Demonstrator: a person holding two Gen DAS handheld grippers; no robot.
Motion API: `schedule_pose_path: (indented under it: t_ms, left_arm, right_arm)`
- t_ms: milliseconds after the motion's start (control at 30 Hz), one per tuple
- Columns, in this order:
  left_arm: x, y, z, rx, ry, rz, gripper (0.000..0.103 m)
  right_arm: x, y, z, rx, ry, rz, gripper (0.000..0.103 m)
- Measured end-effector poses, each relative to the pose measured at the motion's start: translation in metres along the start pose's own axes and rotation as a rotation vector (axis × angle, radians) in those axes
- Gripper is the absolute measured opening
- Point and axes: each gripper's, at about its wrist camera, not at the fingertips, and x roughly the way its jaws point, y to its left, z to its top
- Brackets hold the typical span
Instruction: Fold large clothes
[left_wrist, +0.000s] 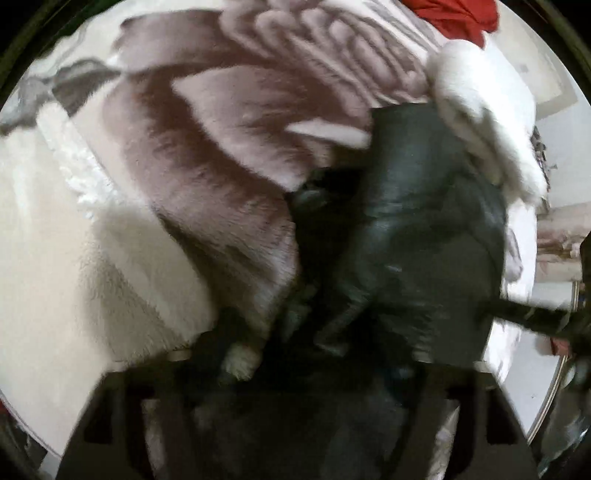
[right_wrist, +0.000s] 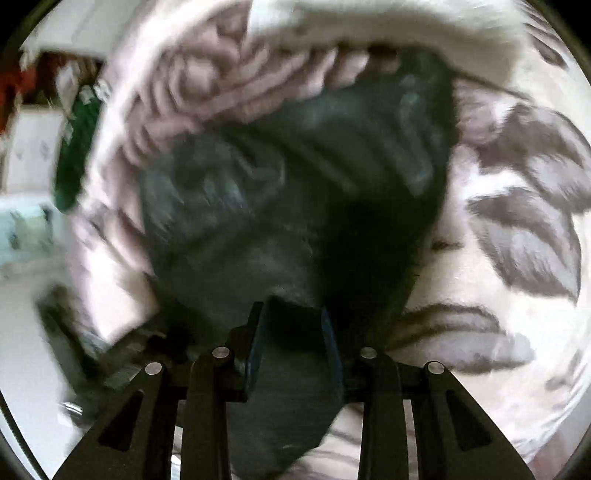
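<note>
A black, shiny garment (left_wrist: 417, 229) with a white furry trim (left_wrist: 476, 122) lies crumpled on a pink and white patterned blanket (left_wrist: 207, 155). My left gripper (left_wrist: 343, 362) points down over the garment's near end. Its blurred dark fingers stand wide apart and are open, with black cloth lying under and between them. In the right wrist view the same garment (right_wrist: 295, 177) fills the middle, and the white trim (right_wrist: 369, 18) runs along the top. My right gripper (right_wrist: 293, 332) has a thick fold of black cloth packed between its blue pads (right_wrist: 255, 347).
A red cloth (left_wrist: 454, 14) lies at the blanket's far edge. White fleece (left_wrist: 74, 258) covers the left side. The bed's edge and pale floor (left_wrist: 532, 387) show at the right. Beyond the blanket (right_wrist: 517, 221) there is a green object (right_wrist: 77, 147) among blurred clutter at the left.
</note>
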Motion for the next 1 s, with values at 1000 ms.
schedule_pose_path:
  t_ms: [1000]
  left_arm:
    - [-0.098, 0.052, -0.084, -0.166, -0.253, 0.213, 0.082]
  right_arm:
    - [0.055, 0.124, 0.04, -0.239, 0.174, -0.08, 0.034]
